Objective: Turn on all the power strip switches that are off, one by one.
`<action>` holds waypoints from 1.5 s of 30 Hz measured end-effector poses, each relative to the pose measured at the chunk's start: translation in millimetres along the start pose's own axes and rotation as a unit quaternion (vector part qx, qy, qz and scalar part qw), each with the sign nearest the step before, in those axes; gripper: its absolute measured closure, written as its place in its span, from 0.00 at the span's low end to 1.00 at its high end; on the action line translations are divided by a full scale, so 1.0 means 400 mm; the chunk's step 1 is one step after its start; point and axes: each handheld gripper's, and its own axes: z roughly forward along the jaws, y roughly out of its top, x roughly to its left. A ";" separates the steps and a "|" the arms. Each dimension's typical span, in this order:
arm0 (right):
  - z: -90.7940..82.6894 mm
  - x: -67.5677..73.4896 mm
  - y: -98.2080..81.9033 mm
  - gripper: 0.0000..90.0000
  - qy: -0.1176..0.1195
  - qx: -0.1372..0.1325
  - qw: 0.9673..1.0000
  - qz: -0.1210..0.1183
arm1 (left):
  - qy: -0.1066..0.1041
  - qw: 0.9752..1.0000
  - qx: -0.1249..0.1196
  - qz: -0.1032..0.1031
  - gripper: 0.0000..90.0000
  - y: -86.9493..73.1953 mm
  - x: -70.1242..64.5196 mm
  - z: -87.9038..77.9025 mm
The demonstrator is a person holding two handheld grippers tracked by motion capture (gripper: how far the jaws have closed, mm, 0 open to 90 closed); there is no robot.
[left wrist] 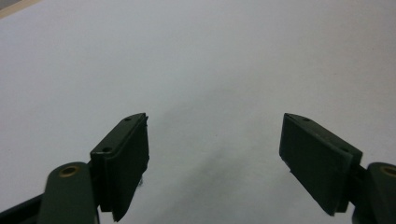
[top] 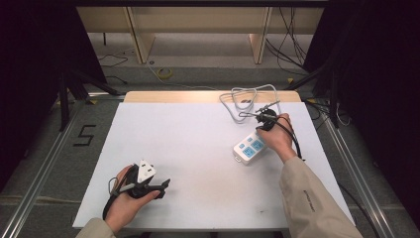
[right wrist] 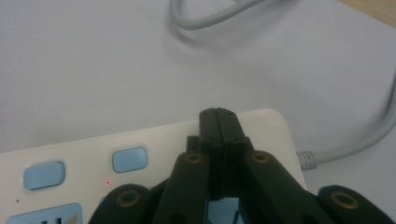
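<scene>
A white power strip point(top: 249, 148) with pale blue switches lies right of the table's middle. Its grey cable point(top: 245, 99) coils toward the back edge. My right gripper point(top: 261, 130) is shut with nothing between its jaws. In the right gripper view its shut tips point(right wrist: 219, 113) sit over the cable end of the power strip point(right wrist: 154, 140), just past a blue switch point(right wrist: 130, 159); whether they touch it I cannot tell. The cable point(right wrist: 348, 140) leaves the strip at the right. My left gripper point(top: 164, 188) lies near the front left, jaws pointing right. It stands open point(left wrist: 214, 119) over bare white table.
The white table top point(top: 198, 144) has a wooden strip point(top: 168, 96) along its back edge. Beyond it are wooden furniture legs and loose cables on the floor point(top: 163, 73). A "5" point(top: 85, 135) is marked on the floor at the left.
</scene>
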 end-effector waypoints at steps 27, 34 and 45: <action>0.009 0.004 -0.001 1.00 -0.016 0.003 1.000 -0.013 | -0.001 1.000 0.001 0.000 0.27 -0.001 0.000 0.002; 0.006 0.006 -0.002 1.00 -0.022 -0.003 1.000 -0.009 | -0.001 1.000 0.002 -0.002 0.27 -0.002 0.000 0.001; -0.010 0.003 0.000 1.00 0.002 -0.008 1.000 0.003 | -0.001 1.000 0.001 -0.002 0.27 -0.001 -0.001 0.001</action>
